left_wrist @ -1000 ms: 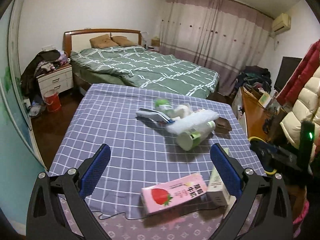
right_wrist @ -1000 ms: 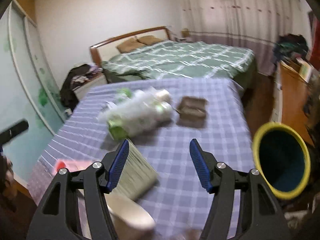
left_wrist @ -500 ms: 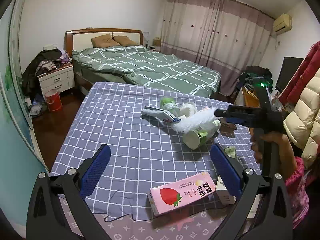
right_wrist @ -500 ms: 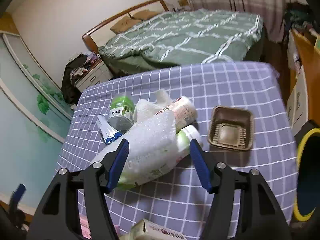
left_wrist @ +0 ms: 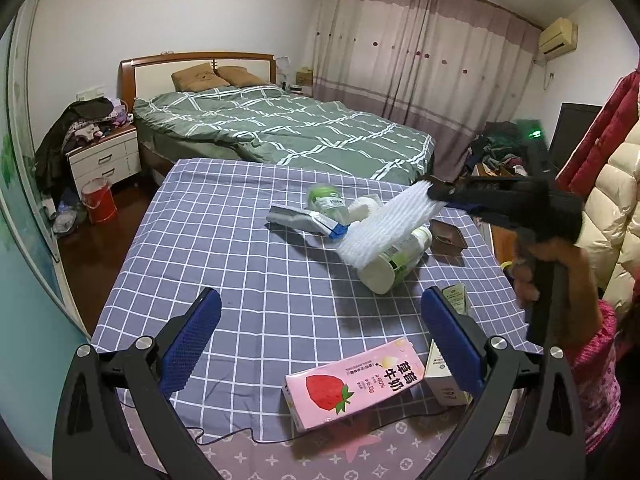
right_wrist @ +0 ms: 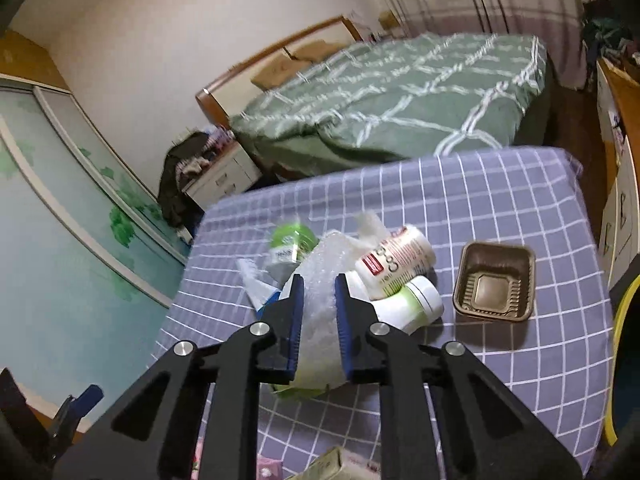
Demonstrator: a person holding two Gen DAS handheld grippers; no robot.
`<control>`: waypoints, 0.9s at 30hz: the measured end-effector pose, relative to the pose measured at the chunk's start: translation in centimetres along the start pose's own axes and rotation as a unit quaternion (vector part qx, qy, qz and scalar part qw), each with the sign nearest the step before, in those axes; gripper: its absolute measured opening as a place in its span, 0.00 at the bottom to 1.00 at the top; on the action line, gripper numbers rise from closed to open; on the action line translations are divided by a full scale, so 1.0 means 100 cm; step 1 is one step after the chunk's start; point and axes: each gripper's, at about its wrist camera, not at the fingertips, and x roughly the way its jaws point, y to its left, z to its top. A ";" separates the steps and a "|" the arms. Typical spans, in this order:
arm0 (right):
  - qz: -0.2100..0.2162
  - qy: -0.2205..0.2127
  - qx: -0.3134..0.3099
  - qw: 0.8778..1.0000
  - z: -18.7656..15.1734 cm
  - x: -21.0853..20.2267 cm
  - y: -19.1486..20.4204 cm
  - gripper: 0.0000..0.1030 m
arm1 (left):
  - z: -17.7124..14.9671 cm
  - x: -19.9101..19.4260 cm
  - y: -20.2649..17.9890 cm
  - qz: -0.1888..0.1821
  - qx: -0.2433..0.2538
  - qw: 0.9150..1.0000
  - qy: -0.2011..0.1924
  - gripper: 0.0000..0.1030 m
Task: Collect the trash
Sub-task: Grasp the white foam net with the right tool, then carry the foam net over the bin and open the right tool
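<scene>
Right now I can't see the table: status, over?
Right gripper just closed on white foam sleeve. Left gripper open, empty. Bottles, brown tray, pink carton remain.

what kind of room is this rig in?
A home bedroom, by the look of it: a made bed with pillows and a wooden headboard, a nightstand heaped with clothes, and full-length curtains. The trash lies on a checked cloth in front of the bed.

Readable: Chinese characters 草莓牛奶 printed beside a strawberry picture on the pink carton (left_wrist: 354,386). Red label with large letters, apparently "Co", on the white paper cup (right_wrist: 394,266). Other labels too small.
</scene>
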 end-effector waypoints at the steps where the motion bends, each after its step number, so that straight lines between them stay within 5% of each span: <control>1: 0.001 -0.010 -0.006 1.000 -0.001 -0.009 0.003 0.15 | 0.000 0.000 -0.001 -0.001 0.001 1.000 0.000 0.95; 7: 0.004 -0.061 -0.035 0.998 -0.004 -0.062 0.013 0.15 | -0.001 -0.002 -0.006 -0.006 0.009 1.000 -0.002 0.95; 12: -0.037 -0.113 -0.042 0.992 -0.014 -0.107 -0.001 0.14 | -0.003 -0.002 -0.010 -0.015 0.015 1.000 -0.002 0.95; 20: -0.241 -0.206 0.000 0.949 -0.042 -0.179 -0.086 0.15 | -0.014 0.006 -0.009 -0.013 0.016 1.000 0.018 0.95; 27: -0.368 -0.191 0.065 0.908 -0.073 -0.196 -0.177 0.16 | -0.022 0.010 -0.011 -0.003 0.024 0.999 0.028 0.95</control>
